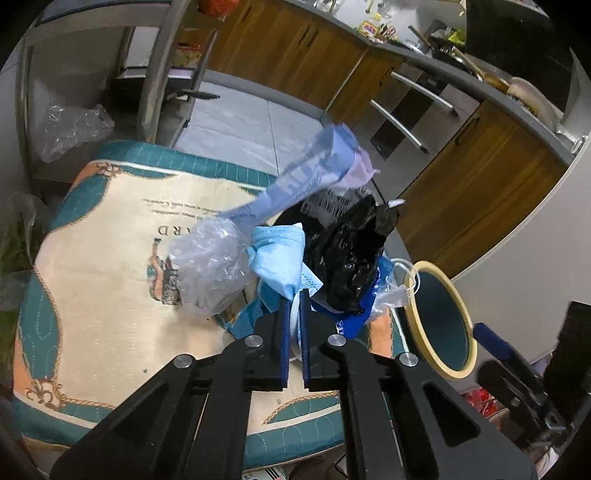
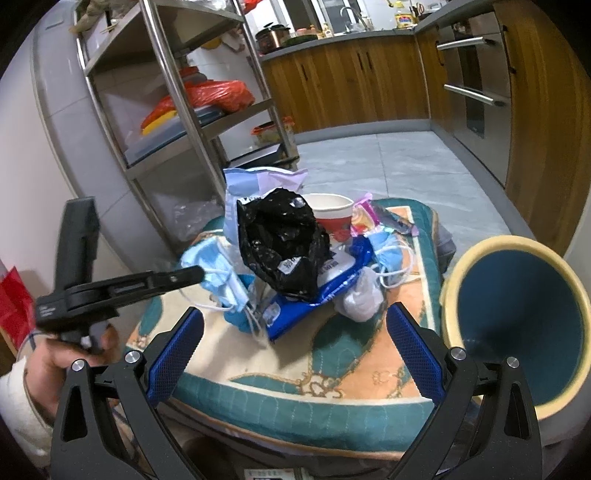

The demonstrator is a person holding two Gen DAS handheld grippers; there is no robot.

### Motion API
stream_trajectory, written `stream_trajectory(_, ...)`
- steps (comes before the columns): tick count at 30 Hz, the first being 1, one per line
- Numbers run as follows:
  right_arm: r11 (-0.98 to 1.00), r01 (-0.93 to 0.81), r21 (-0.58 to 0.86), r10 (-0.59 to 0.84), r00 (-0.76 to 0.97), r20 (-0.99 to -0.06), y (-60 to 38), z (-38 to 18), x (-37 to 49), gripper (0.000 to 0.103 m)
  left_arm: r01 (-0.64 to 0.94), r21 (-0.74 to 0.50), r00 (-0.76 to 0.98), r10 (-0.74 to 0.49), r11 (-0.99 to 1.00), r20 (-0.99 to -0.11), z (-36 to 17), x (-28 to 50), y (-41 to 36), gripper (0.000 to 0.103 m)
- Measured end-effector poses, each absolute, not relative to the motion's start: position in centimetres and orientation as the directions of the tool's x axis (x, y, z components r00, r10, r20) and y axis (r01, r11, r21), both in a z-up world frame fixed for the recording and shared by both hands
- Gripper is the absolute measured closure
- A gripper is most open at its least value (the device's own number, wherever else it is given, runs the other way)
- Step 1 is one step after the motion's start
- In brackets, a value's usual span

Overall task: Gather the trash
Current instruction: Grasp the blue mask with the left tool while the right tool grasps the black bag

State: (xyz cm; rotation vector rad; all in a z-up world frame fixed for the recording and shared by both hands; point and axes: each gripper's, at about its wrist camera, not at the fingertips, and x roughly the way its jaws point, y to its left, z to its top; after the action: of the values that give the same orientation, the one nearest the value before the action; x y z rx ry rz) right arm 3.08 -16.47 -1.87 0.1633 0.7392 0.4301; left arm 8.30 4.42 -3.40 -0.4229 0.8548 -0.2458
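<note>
Your left gripper [image 1: 294,295] pinches the blue mask [image 1: 280,254]; the bin [image 1: 439,321] sits right of it. Your right gripper [image 2: 295,325] is open.

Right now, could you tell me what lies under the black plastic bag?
The black plastic bag sits on a blue-and-white wrapper, with blue face masks beside it. Anything deeper in the pile is covered.

Before me: a cushioned stool top [image 2: 295,402], teal border, cream and peach centre with printed lettering. Behind it, my steel shelving rack [image 2: 177,92]; on its shelf an orange-red plastic bag [image 2: 218,94], a lidded food container [image 2: 273,133] lower down. Wooden cabinets [image 2: 351,81] under a grey counter, built-in oven [image 2: 476,88] with bar handles at right. A dark cooking pot [image 2: 272,36] on the counter. Grey tiled floor [image 2: 399,162].
</note>
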Motion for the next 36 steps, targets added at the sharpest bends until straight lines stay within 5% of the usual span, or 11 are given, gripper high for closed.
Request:
stream_trajectory(13,0.89,-0.368,0.271,0.448,0.587,-0.674,-12.2,-5.3,10.4,0.009,0.095,-0.49,0.722,-0.399,0.866,-0.565,-0.3,6.8,6.1,0.099)
stream_trajectory(18,0.886,-0.394,0.246,0.444,0.564,-0.697,-11.0,-6.4,11.8,0.018,0.085,-0.534,0.748,-0.408,0.841,-0.524,-0.1,6.7,7.3,0.099)
stream_trajectory(24,0.889,-0.389,0.243,0.435,0.547,-0.715,-10.3,-7.7,12.7,0.045,0.065,-0.547,0.757,-0.398,0.835,-0.518,-0.1,7.0,7.7,0.099)
stream_trajectory(29,0.886,-0.396,0.242,0.438,0.54,-0.719,-10.5,-7.7,12.3,0.09,0.064,-0.552,0.766,-0.395,0.831,-0.507,0.1,6.9,8.0,0.099)
stream_trajectory(36,0.88,-0.387,0.275,0.46,0.551,-0.696,-11.6,-7.1,11.4,0.102,0.056,-0.554,0.774,-0.386,0.831,-0.501,0.3,6.6,8.0,0.099)
